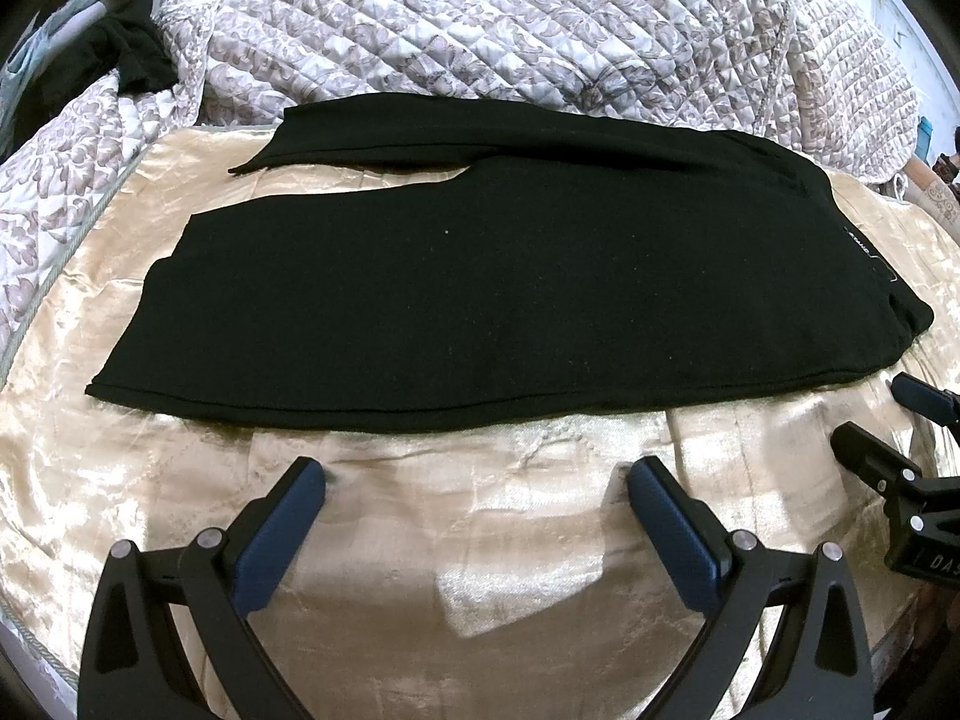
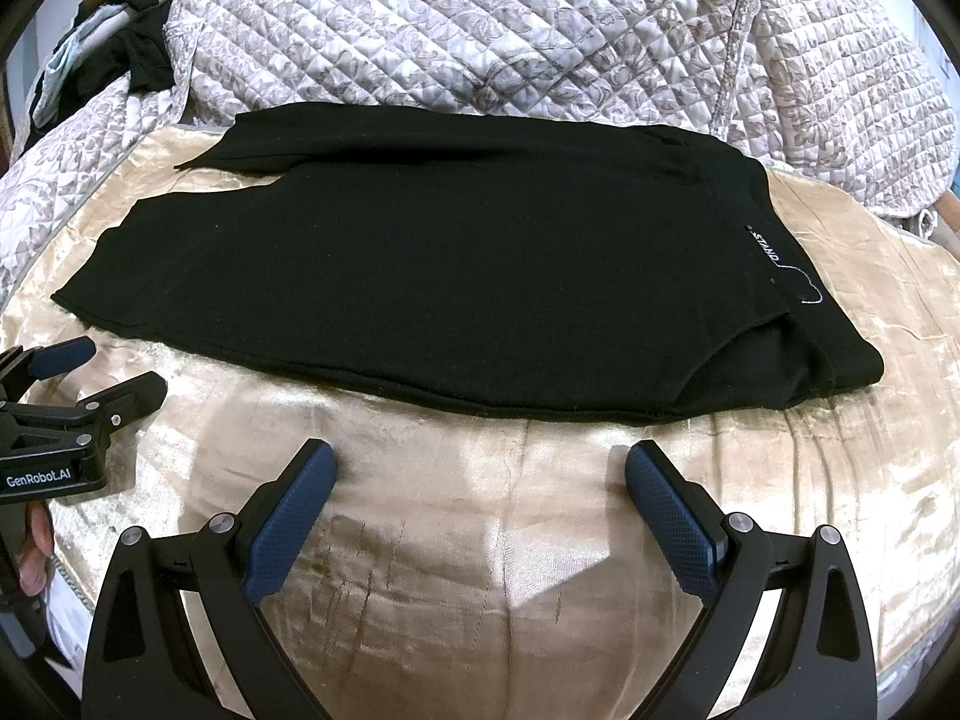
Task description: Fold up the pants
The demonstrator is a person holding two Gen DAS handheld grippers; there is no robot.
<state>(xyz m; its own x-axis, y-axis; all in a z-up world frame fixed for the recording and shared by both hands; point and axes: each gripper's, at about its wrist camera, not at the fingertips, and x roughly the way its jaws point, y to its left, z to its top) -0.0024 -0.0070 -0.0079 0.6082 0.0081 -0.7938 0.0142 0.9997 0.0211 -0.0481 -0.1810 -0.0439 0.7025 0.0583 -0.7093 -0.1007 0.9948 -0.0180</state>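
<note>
Here the black pants [image 1: 480, 288] lie flat on the gold satin sheet [image 1: 480, 540], just beyond both grippers and touching neither. Their long axis runs crosswise to the fingers: the waistband, with its small white-lettered label [image 2: 765, 249], points to the right, and the two leg hems point left. The legs part in a narrow wedge on the far left, the farther leg lying against the quilted bedspread [image 1: 510, 18] heaped behind the pants. The left gripper [image 1: 474, 480] hovers over the sheet off the pants' near edge, toward the leg end, jaws spread wide and empty. The right gripper [image 2: 477, 462] hovers likewise off the near edge, closer to the waistband, also spread and holding nothing. Judging from this, each gripper is nearer its own end of the pants, so a lengthwise fold would start from the near edge.
</note>
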